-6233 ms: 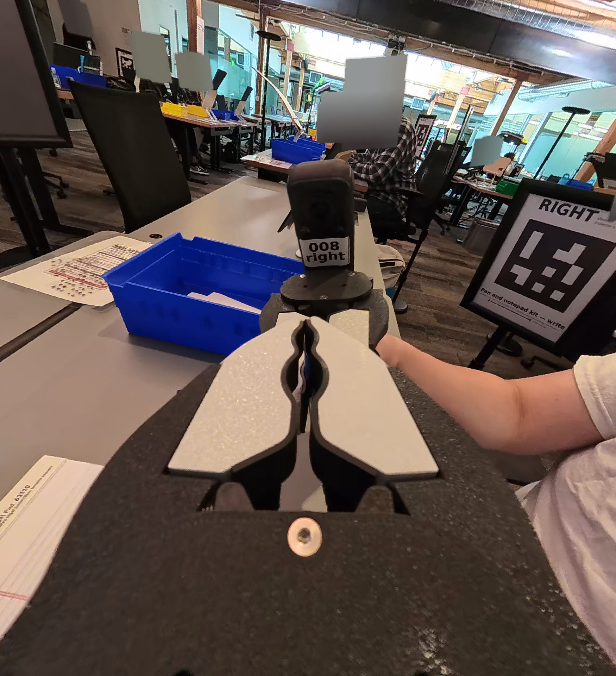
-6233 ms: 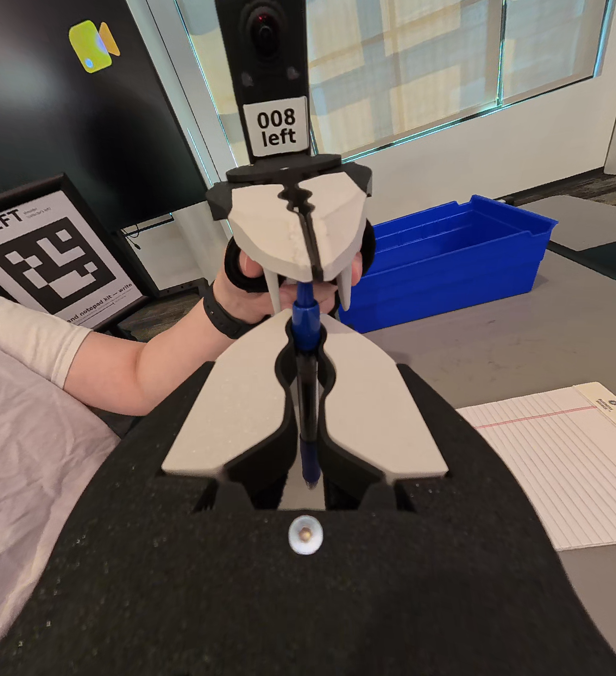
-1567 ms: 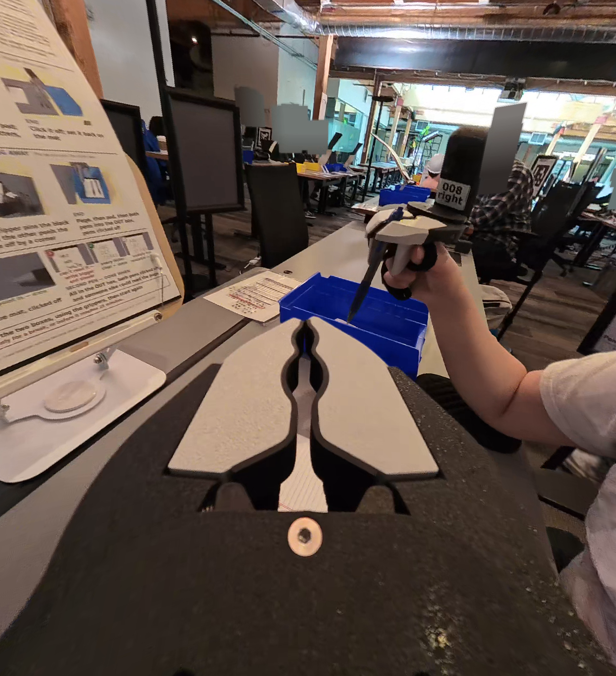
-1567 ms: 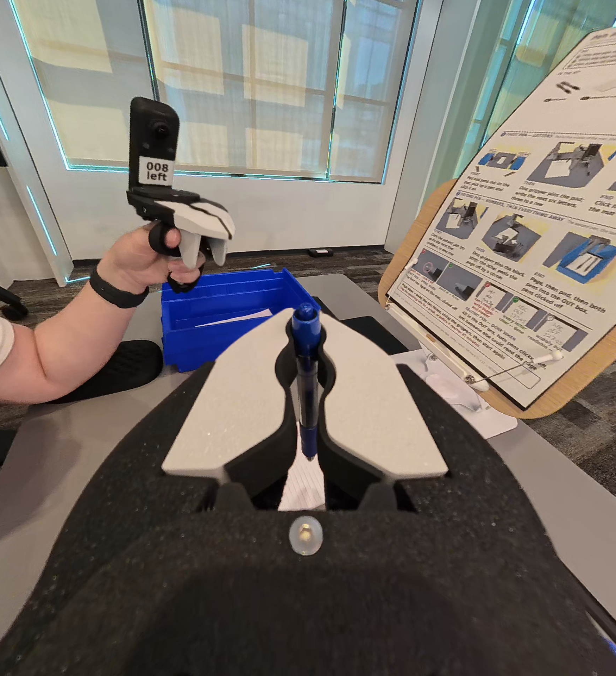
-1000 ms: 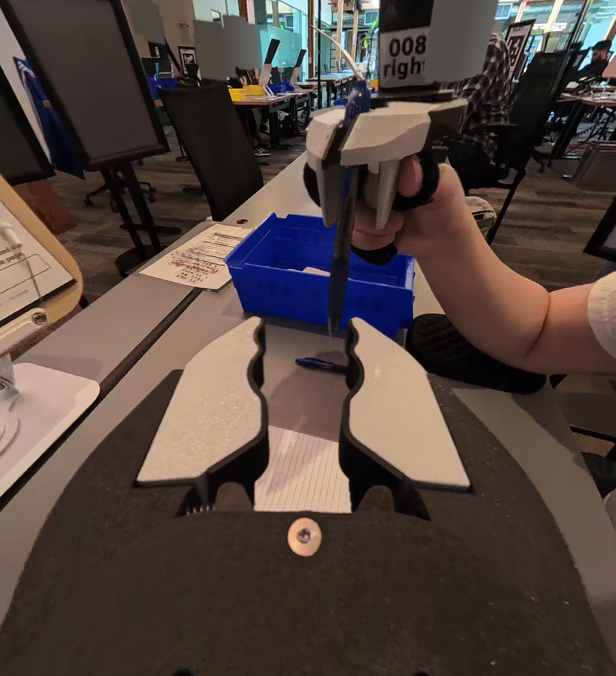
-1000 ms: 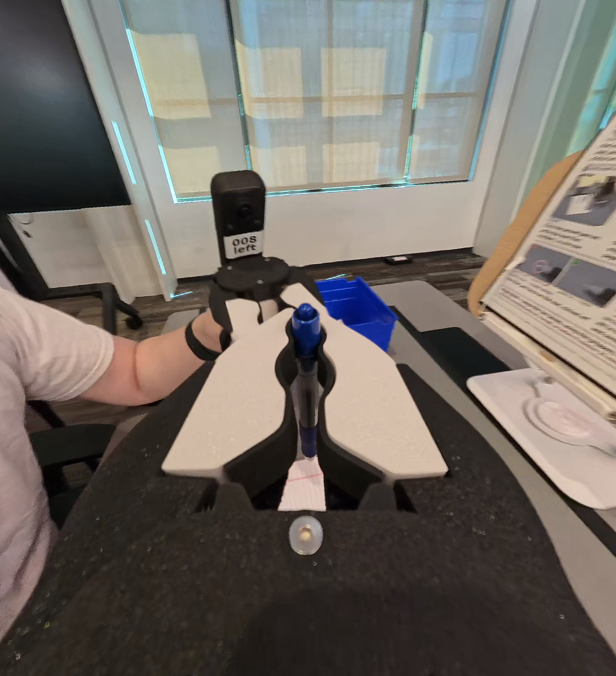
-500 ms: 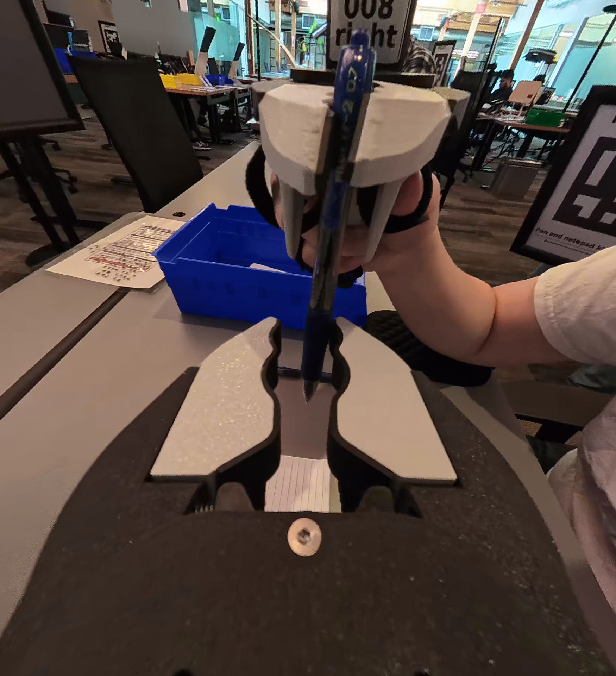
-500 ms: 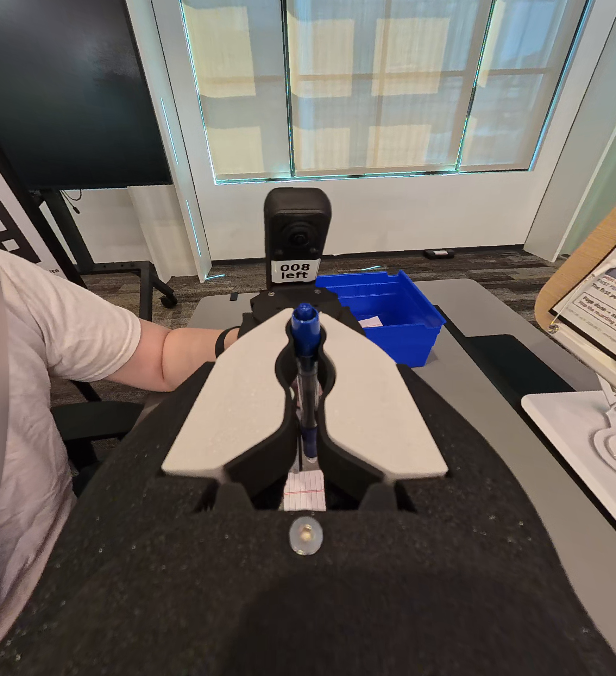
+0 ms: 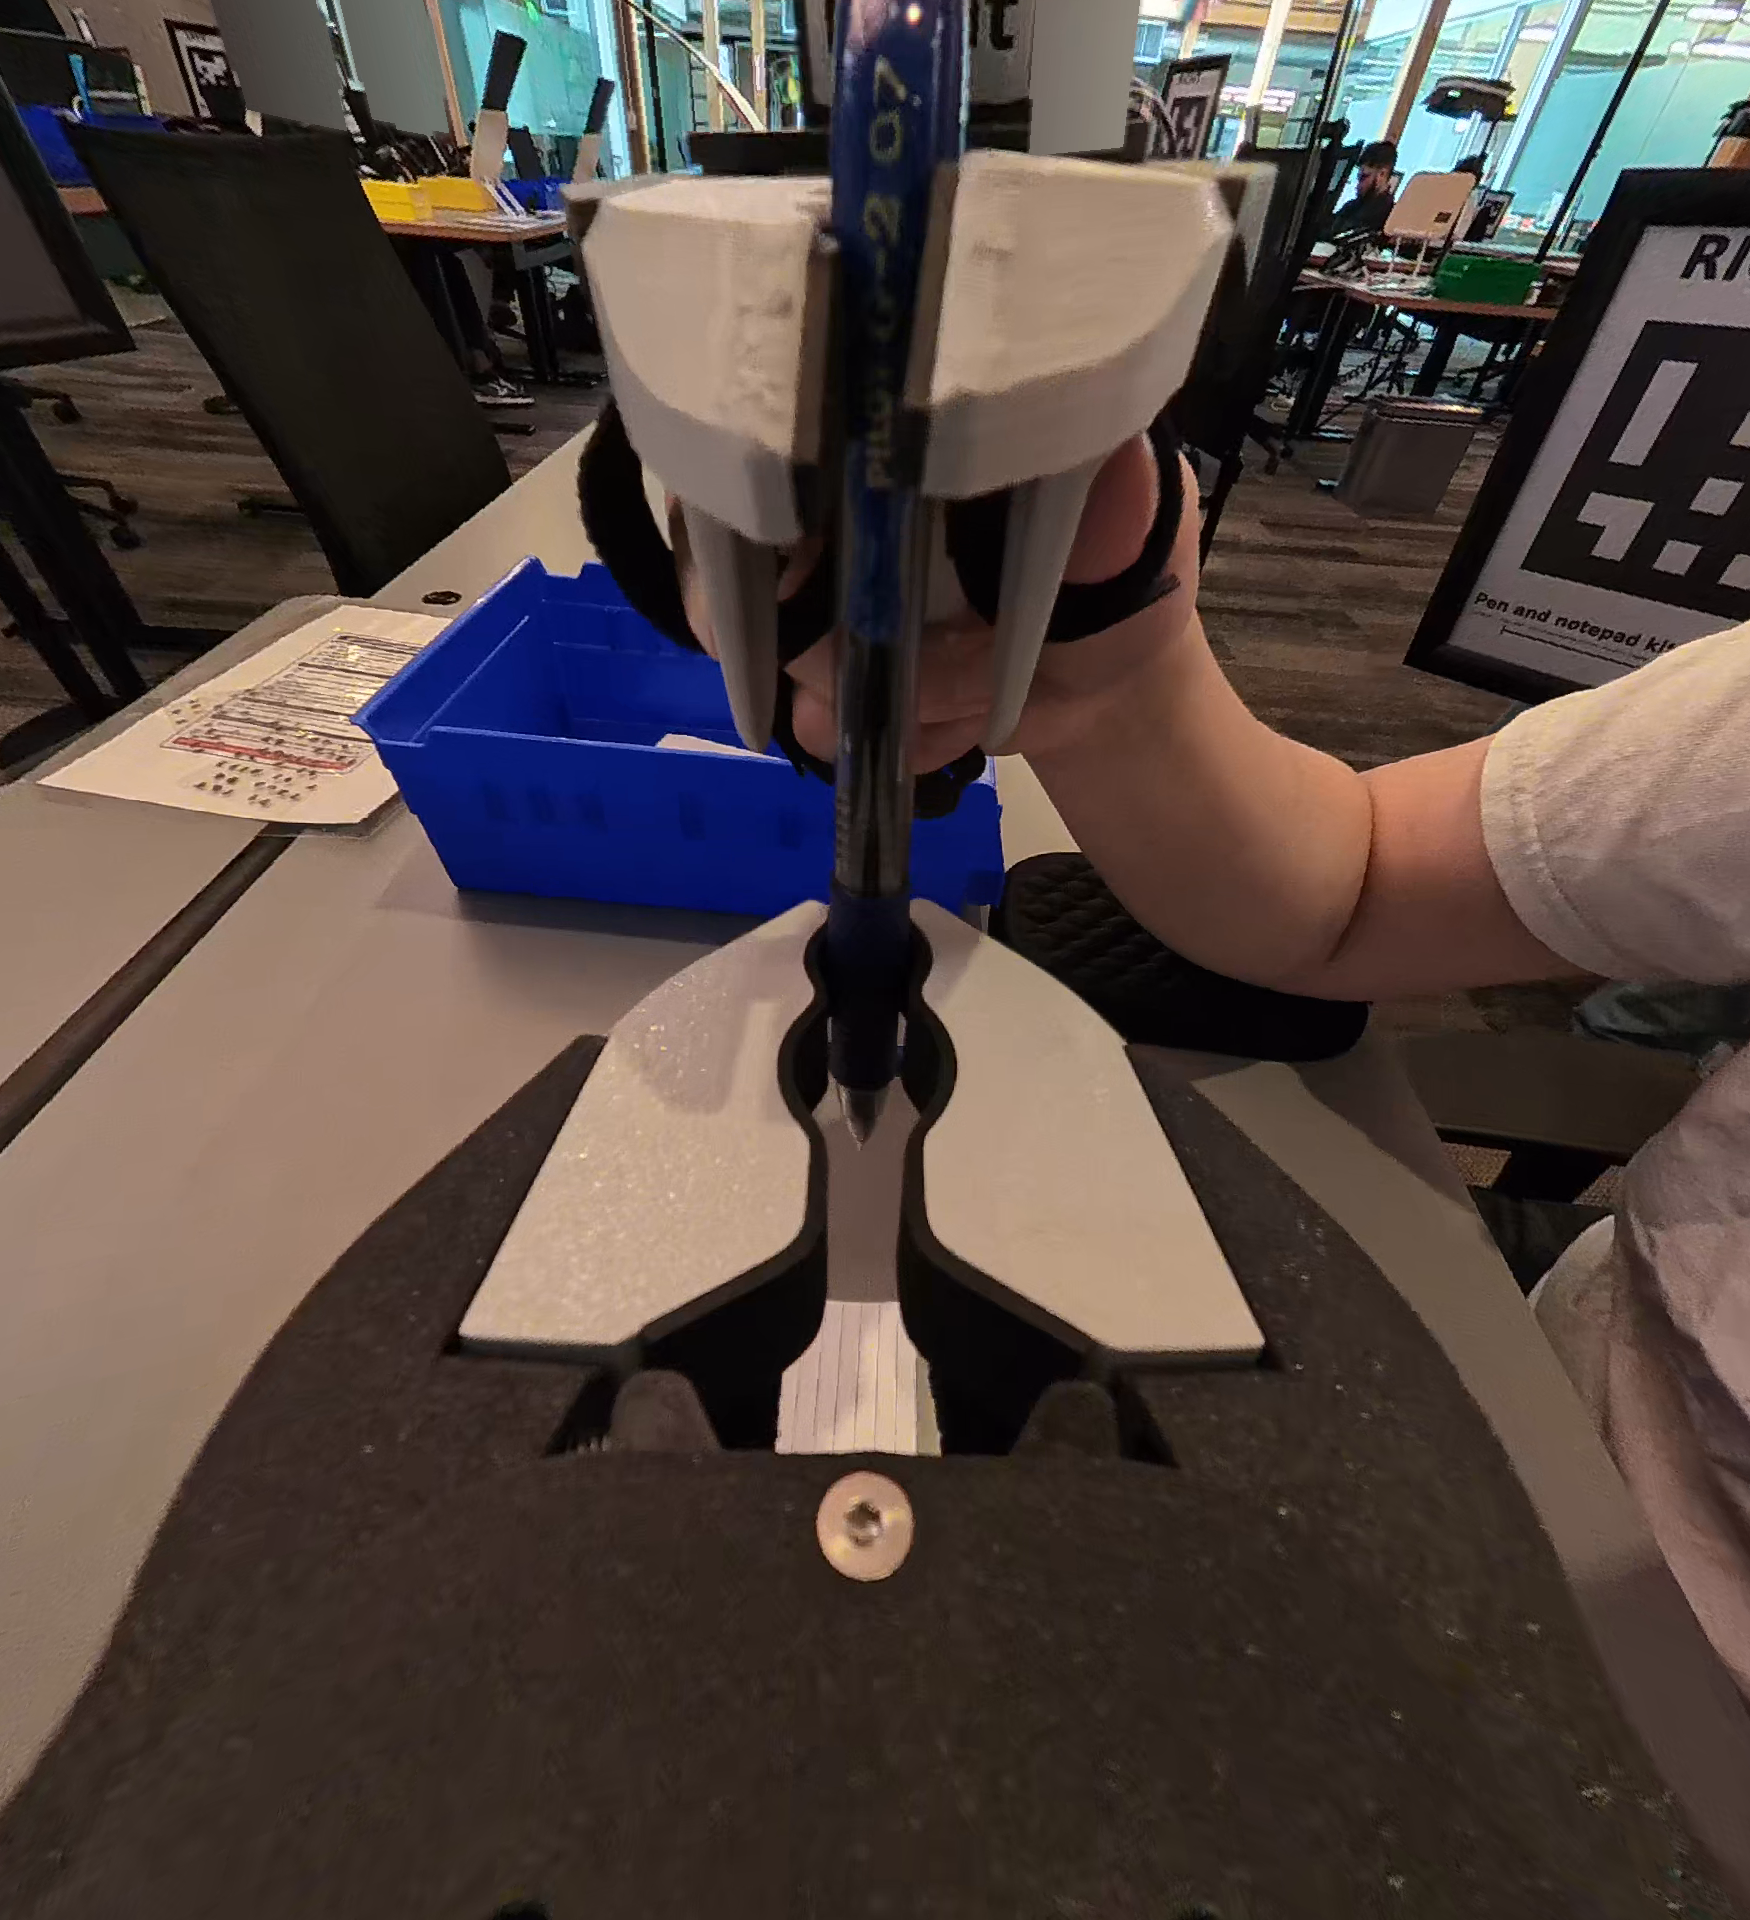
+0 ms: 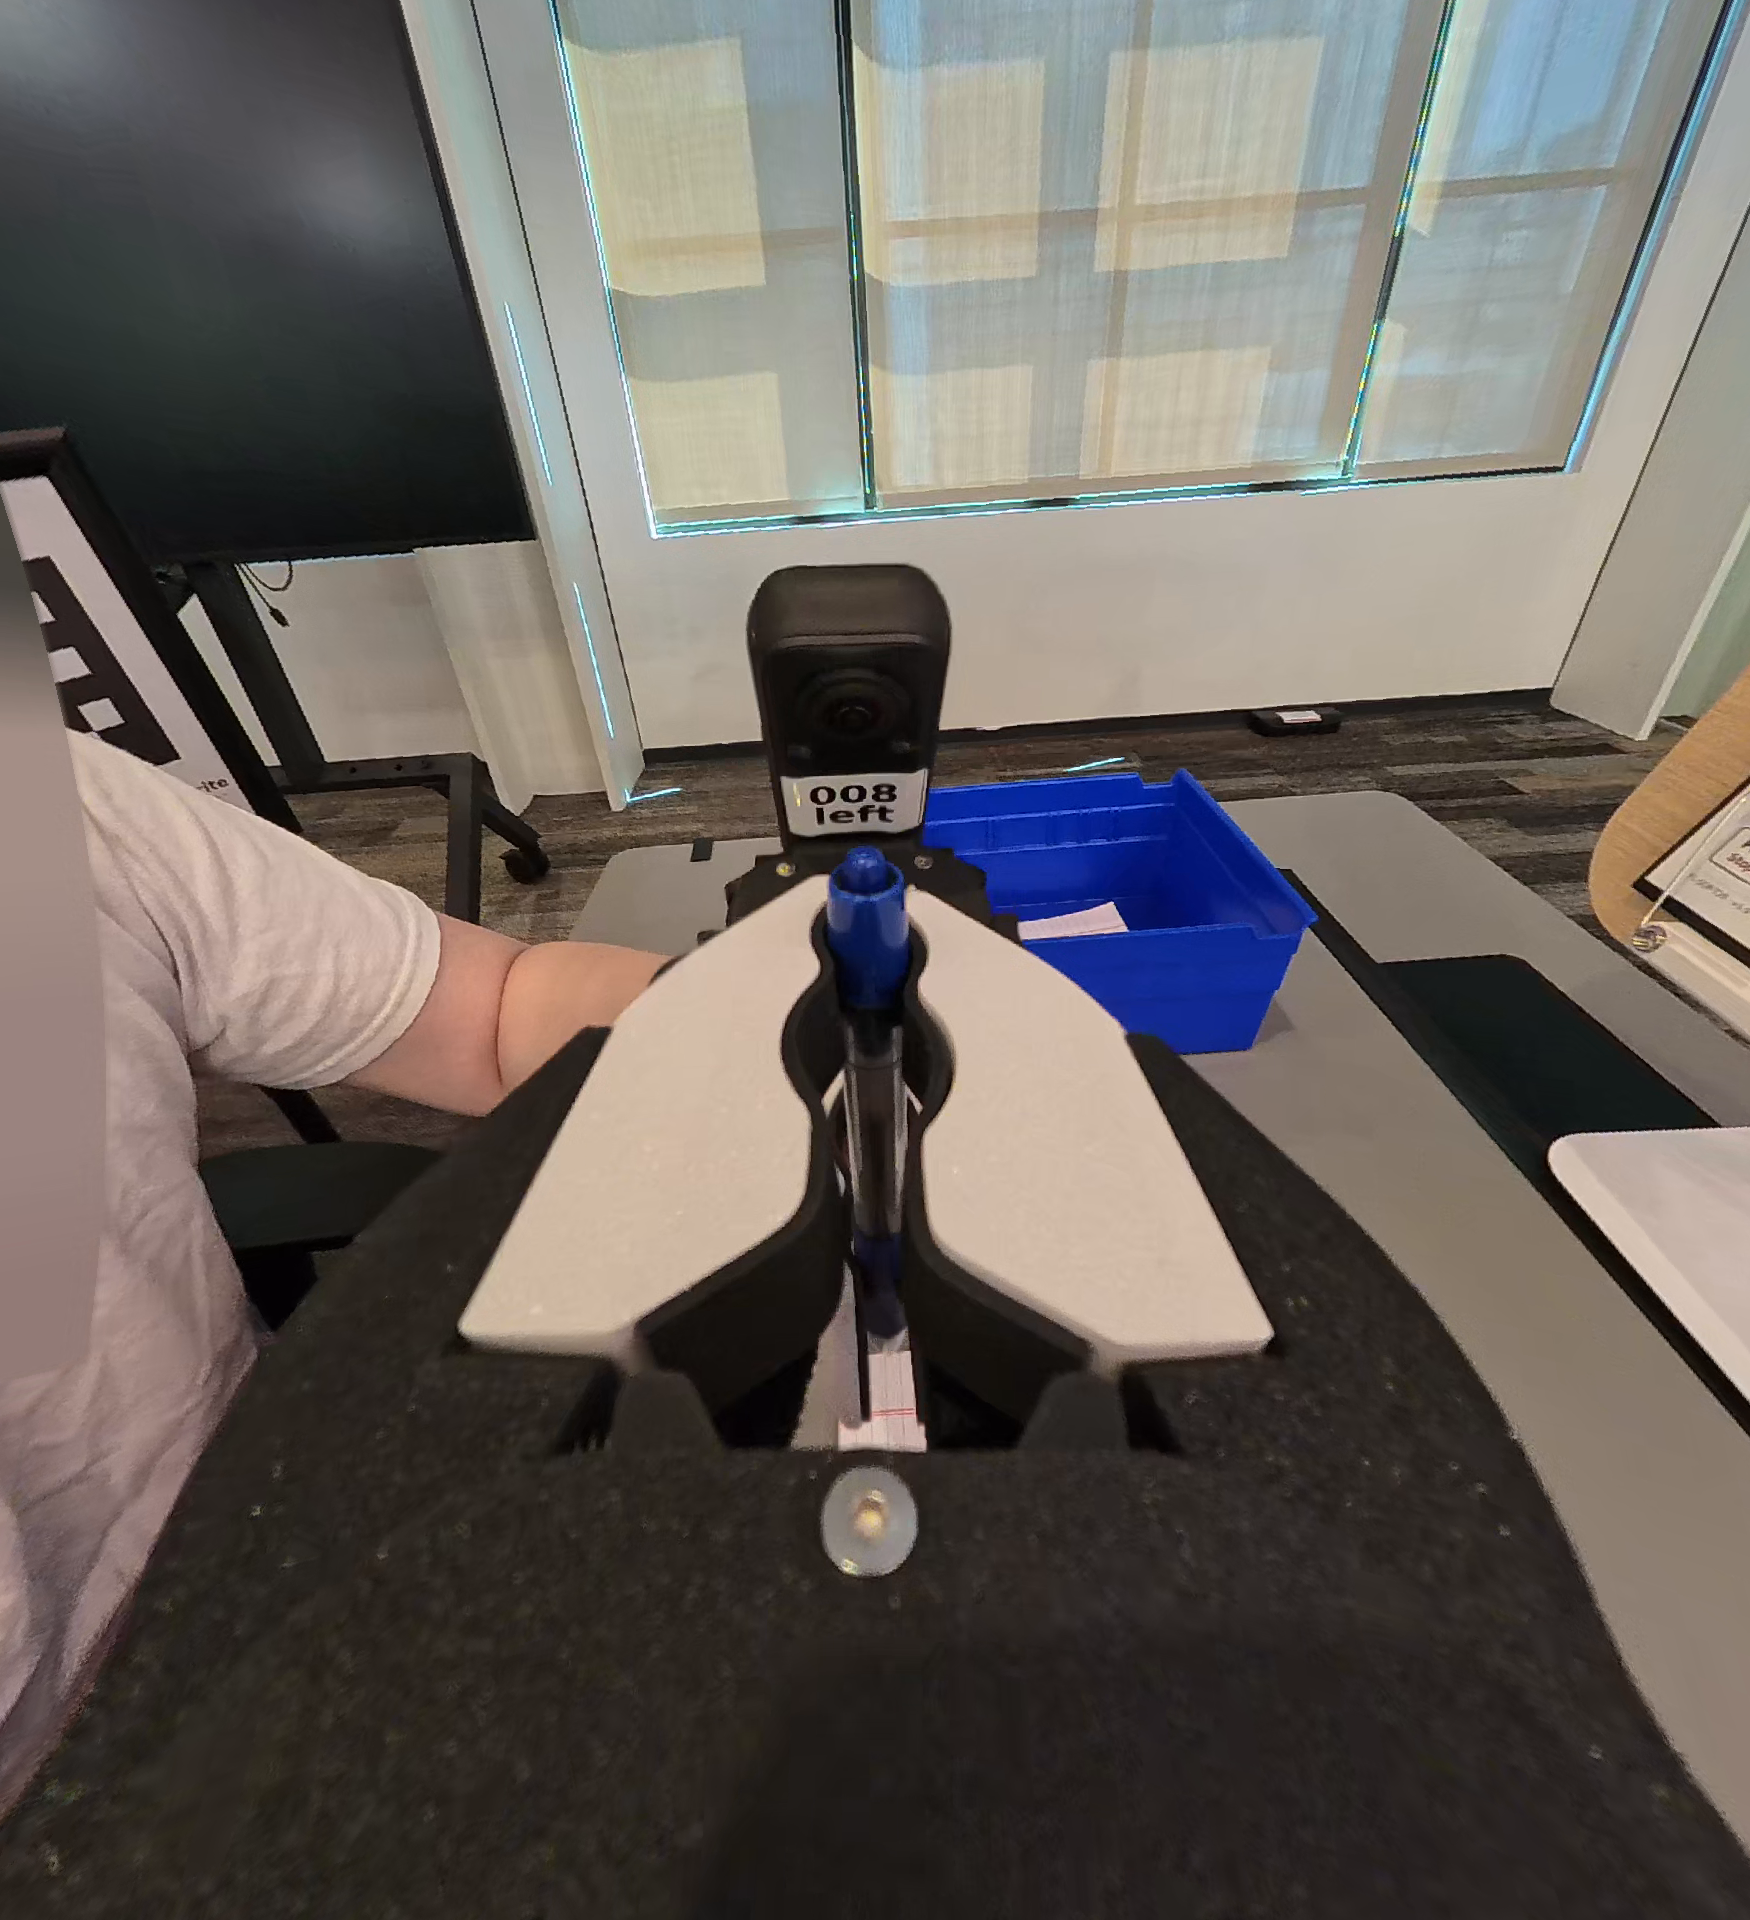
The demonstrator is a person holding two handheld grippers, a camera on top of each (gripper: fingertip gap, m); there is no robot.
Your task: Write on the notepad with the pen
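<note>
Pen (image 9: 876, 499), blue, stands clamped upright in the right gripper (image 10: 866, 940), its tip down between the nearly closed fingertips of the left gripper (image 9: 866, 935); whether they grip it is unclear. Lined notepad (image 9: 855, 1387) lies beneath both grippers, nearer than the blue bin (image 9: 580, 800).
</note>
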